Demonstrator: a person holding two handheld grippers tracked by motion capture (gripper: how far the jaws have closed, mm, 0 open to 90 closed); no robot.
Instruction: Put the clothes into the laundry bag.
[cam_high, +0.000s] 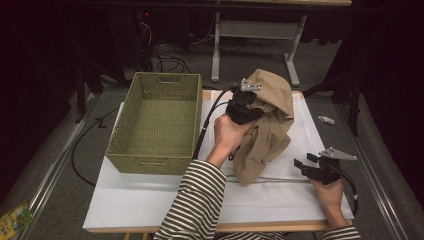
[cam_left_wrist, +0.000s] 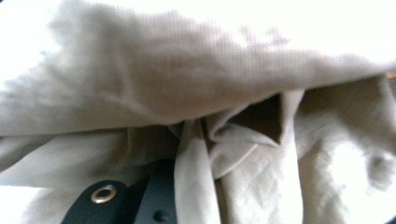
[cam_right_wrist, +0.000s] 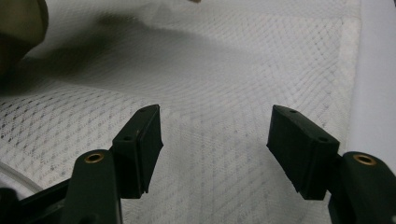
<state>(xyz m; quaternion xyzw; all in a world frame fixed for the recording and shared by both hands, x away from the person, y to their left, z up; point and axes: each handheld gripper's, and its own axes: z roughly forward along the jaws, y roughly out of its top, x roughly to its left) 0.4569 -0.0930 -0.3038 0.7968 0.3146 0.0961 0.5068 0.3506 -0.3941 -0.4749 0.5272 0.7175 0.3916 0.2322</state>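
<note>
Holding tan cloth beside wicker basket

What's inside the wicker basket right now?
The wicker basket shows only its bare woven floor in the high view. Its near wall hides the inner strip along that side, so that bit can't be checked.

Tan cloth, green woven basket, black-and-white striped sleeve

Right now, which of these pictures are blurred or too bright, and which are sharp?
Left gripper view: the beige cloth is soft and blurred, with washed-out white at the top and the left edge. Right gripper view: the open right gripper and the white mesh mat are sharp. High view: the table is lit, the surroundings very dark.
</note>
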